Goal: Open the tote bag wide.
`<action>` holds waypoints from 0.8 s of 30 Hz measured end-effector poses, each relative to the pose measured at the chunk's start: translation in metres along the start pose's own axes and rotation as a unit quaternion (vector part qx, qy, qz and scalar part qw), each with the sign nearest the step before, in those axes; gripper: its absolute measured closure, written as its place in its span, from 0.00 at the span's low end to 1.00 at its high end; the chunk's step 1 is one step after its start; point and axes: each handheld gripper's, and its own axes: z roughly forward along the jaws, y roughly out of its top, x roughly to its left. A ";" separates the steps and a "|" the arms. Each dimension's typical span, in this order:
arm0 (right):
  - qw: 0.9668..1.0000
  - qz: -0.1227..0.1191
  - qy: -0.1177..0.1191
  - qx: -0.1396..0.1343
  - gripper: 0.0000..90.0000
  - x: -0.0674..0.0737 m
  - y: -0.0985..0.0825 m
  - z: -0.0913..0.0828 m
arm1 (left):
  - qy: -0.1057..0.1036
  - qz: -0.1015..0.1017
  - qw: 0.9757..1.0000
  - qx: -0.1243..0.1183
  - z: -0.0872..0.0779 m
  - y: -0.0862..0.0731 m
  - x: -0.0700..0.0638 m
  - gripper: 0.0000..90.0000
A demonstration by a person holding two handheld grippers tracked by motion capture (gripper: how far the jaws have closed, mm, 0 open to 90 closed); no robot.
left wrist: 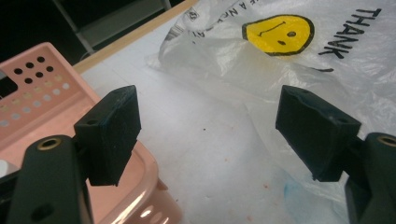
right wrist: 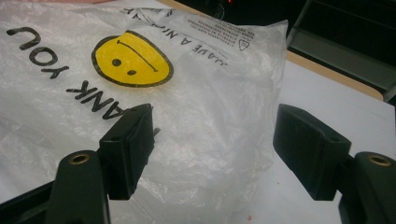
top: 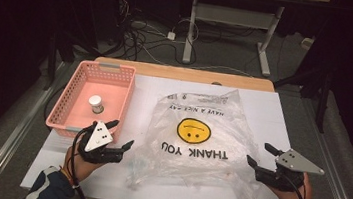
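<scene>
Both released, the left claw [top: 122, 134] and right claw [top: 258, 154] are flanking the plastic bag [top: 195, 137] on the tabletop [top: 284, 112], probably readying to pinch its near edges.

pink basket [top: 71, 98], jar [top: 96, 103], smiley bag [top: 196, 132].

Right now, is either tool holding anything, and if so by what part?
Nothing is held. The left tool is open beside the pink basket, and the right tool is open at the plastic bag's edge, jaws apart with nothing between them.
</scene>
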 end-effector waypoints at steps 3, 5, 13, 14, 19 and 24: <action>1.000 -0.005 0.006 0.000 0.34 0.001 0.000 0.001 | 0.001 0.004 1.000 0.004 0.000 -0.001 -0.001 0.24; 1.000 -0.005 0.006 0.001 0.34 0.002 0.000 0.002 | 0.001 0.004 1.000 0.005 -0.001 -0.002 -0.001 0.24; 1.000 0.006 -0.003 0.001 0.37 -0.017 0.010 0.015 | -0.001 0.017 1.000 0.013 0.001 -0.004 -0.003 0.24; 1.000 0.004 -0.006 0.002 0.37 -0.022 0.014 0.018 | -0.001 0.017 1.000 0.013 0.000 -0.004 -0.003 0.24; 1.000 0.000 -0.029 0.001 0.39 -0.046 0.040 0.038 | -0.001 0.019 1.000 0.010 0.001 -0.003 -0.002 0.24; 0.999 -0.003 -0.036 0.039 0.39 -0.076 0.077 0.086 | -0.003 0.026 1.000 0.011 0.002 -0.003 -0.003 0.24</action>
